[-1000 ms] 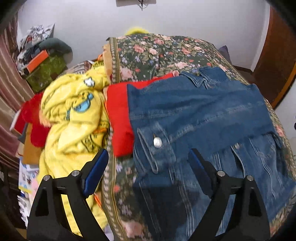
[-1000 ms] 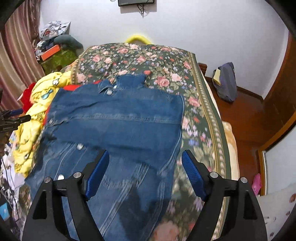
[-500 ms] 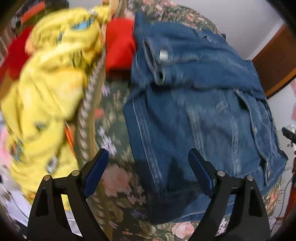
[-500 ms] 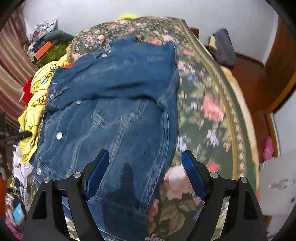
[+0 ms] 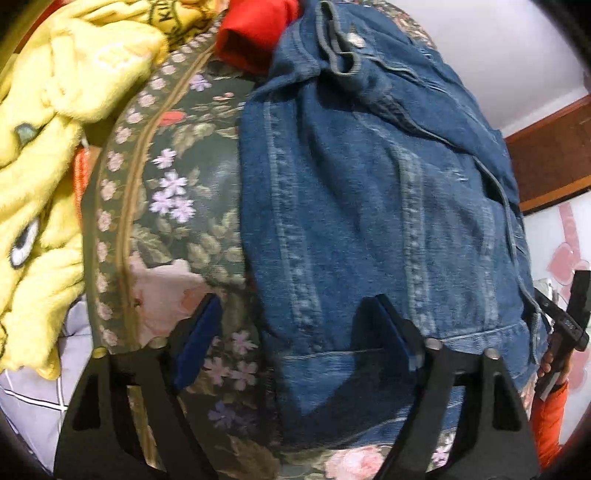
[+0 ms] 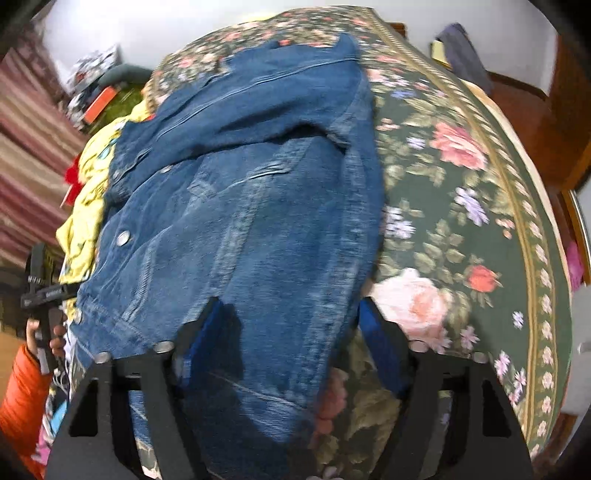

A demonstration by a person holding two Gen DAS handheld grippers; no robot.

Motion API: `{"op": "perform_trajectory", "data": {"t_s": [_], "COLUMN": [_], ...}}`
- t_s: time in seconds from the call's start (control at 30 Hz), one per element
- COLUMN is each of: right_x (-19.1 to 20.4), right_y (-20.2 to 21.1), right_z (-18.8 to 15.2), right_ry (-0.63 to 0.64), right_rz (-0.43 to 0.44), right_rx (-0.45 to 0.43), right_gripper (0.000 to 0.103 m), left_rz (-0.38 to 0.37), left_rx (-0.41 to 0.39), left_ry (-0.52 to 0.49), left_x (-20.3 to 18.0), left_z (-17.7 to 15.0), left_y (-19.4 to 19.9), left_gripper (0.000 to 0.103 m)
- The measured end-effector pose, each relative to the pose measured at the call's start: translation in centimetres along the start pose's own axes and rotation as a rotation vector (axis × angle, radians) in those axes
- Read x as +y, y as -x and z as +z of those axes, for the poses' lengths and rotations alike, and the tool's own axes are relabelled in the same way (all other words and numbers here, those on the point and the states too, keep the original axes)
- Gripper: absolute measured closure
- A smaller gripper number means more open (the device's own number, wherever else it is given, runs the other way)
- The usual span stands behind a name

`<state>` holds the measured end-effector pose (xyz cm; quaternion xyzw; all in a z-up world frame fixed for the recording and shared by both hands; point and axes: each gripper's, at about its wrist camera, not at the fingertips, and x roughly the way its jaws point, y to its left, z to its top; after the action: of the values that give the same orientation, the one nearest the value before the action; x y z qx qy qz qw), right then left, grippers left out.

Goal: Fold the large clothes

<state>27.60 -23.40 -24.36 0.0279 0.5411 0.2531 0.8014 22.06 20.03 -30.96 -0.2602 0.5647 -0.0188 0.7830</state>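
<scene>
A blue denim jacket [image 5: 369,192] lies spread on the floral bedspread [image 5: 177,206], hem toward me. My left gripper [image 5: 295,332] hovers over the jacket's left hem corner. Its jaws are closing with the denim edge between them, and the pads do not press it. In the right wrist view the jacket [image 6: 258,206] fills the middle. My right gripper [image 6: 291,328] straddles the right hem edge, jaws closing, with fabric lying between the fingers and no pinch visible. Each view shows the other gripper at the frame edge, held by a hand in an orange sleeve [image 6: 22,391].
A yellow plush garment [image 5: 44,147] and a red one [image 5: 255,26] are heaped left of the jacket. The bedspread [image 6: 461,206] lies bare to the right. Beyond the bed's right edge are a wooden floor and a grey bag [image 6: 461,55]. Clutter sits at the far left [image 6: 96,85].
Both grippers have sunk and tipped down toward the jacket's hem, so the jacket looks much larger. Both pairs of jaws stand narrower than before.
</scene>
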Motion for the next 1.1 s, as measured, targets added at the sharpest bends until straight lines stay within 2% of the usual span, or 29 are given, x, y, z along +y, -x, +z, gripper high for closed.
{"op": "perform_trajectory", "data": {"t_s": [0.07,0.1,0.17,0.2,0.3,0.5,0.6,0.67,0.8,0.87,0.97,1.03,1.1], "right_x": [0.9,1.1,1.8,1.9,2.8,4.5,5.4,5.3,3.5,2.2,0.6,-0.5,-1.4], "right_y": [-0.4,-0.5,-0.4,-0.3,0.5,3.4,4.6,5.0,5.2,4.8,3.6,1.6,-2.0], "right_z": [0.1,0.2,0.6,0.8,2.0,5.0,7.2,8.6,13.0,15.6,18.8,20.9,22.6], "right_ry": [0.037,0.048,0.072,0.080,0.107,0.162,0.182,0.180,0.128,0.087,0.060,0.041,0.030], "right_rz": [-0.007,-0.001,0.016,0.015,0.030,0.070,0.069,0.070,0.054,0.028,-0.022,-0.045,-0.065], "right_rx": [-0.003,-0.002,-0.002,-0.007,-0.047,-0.171,-0.234,-0.269,-0.328,-0.352,-0.359,-0.336,-0.276], "right_gripper": [0.056,0.066,0.085,0.088,0.092,0.094,0.094,0.094,0.095,0.095,0.095,0.095,0.095], "left_rz": [-0.046,-0.052,-0.031,-0.022,-0.018,-0.070,-0.107,-0.120,-0.118,-0.096,-0.064,-0.015,0.037], "left_rx": [0.003,0.003,-0.006,-0.009,-0.059,-0.220,-0.288,-0.340,-0.417,-0.458,-0.474,-0.470,-0.438], "left_ry": [-0.014,-0.017,-0.033,-0.043,-0.075,-0.132,-0.148,-0.158,-0.136,-0.098,-0.040,-0.013,-0.003], "left_x": [-1.1,-1.4,-2.4,-2.7,-4.3,-8.2,-9.8,-11.2,-10.7,-10.2,-9.0,-8.4,-7.7], "left_z": [-0.3,-0.4,-0.4,-0.1,0.6,3.4,6.1,9.1,13.1,16.5,20.8,23.8,25.7], "left_y": [0.0,0.0,0.2,0.3,2.2,8.1,10.5,11.8,13.8,13.8,12.3,10.2,7.4], "left_gripper": [0.044,0.052,0.064,0.077,0.079,0.082,0.083,0.083,0.084,0.084,0.084,0.084,0.084]}}
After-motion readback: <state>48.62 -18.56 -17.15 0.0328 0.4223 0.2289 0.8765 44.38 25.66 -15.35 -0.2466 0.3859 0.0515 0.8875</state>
